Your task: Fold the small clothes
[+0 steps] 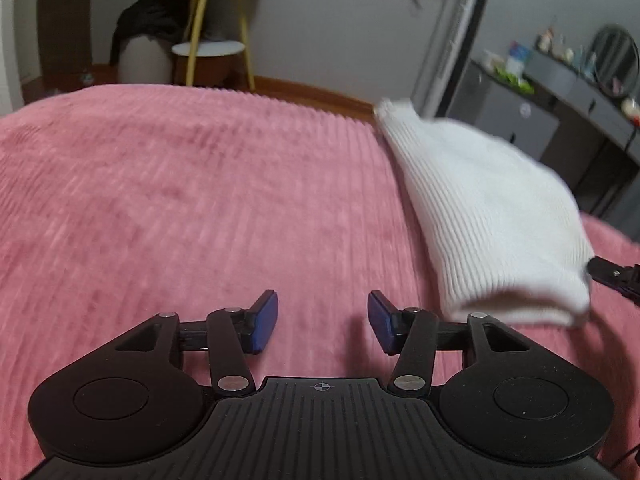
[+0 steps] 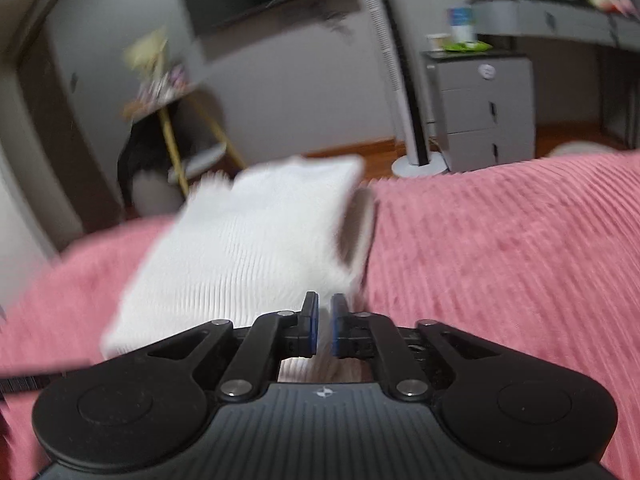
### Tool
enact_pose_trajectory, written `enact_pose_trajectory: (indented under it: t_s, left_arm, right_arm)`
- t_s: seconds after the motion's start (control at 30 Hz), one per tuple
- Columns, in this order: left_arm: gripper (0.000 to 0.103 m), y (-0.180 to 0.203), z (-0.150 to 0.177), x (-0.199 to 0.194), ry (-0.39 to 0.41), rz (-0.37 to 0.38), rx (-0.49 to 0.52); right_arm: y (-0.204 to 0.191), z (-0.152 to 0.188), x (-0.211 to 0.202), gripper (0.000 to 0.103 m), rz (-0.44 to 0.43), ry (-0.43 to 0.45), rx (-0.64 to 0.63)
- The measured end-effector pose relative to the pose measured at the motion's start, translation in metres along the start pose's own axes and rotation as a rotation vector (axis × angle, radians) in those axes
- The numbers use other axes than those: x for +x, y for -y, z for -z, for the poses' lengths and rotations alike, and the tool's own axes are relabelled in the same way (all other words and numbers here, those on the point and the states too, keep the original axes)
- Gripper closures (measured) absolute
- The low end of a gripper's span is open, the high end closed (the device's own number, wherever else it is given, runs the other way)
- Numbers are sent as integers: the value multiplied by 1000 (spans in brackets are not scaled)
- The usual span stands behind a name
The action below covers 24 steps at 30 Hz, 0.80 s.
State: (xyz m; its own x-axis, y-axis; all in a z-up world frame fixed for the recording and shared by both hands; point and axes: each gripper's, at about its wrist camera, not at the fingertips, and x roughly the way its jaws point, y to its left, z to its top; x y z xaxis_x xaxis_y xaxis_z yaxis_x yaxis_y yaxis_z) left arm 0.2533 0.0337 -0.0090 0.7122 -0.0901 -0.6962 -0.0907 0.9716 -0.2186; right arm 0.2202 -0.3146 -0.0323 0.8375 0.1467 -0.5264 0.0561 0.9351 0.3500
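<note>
the left gripper (image 1: 322, 322) hangs over the pink ribbed bedspread (image 1: 180, 184), its blue-padded jaws standing apart with only bare cover between them. just to the right of it lies the white ribbed garment (image 1: 488, 216), folded into a thick bundle, its rolled open end nearest the left gripper and its narrow end reaching back toward the far edge of the bed. at the garment's right side, the dark tip of the right gripper (image 1: 612, 276) meets the cloth.

from the right wrist view, the right gripper (image 2: 324, 322) has its jaws drawn nearly together, a thin bit of the white garment (image 2: 248, 248) pinched between the blue pads. the picture is smeared, so the cloth's edges are soft. right of the garment the bedspread (image 2: 500, 248) runs on bare. beyond the bed, behind the garment, stand a yellow-legged side table (image 2: 176, 136), a tall tower fan (image 2: 404, 80) and a grey drawer cabinet (image 2: 484, 108).
</note>
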Motion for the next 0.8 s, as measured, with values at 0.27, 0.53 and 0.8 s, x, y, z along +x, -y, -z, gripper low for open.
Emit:
enact_pose_trajectory:
  t_s: [0.27,0.53,0.8]
  left_arm:
    - [29,2,-46,55,-119,347,-196]
    - [25,23,-64,130,-225,510,-276]
    - [58,21,-63,129,-181,544,-272]
  right_arm:
    - [72,-4,46,45,-284,-60,467]
    - [74,0,75,38,-343,-62,492]
    - [63,3,83,63,-366,-21,444]
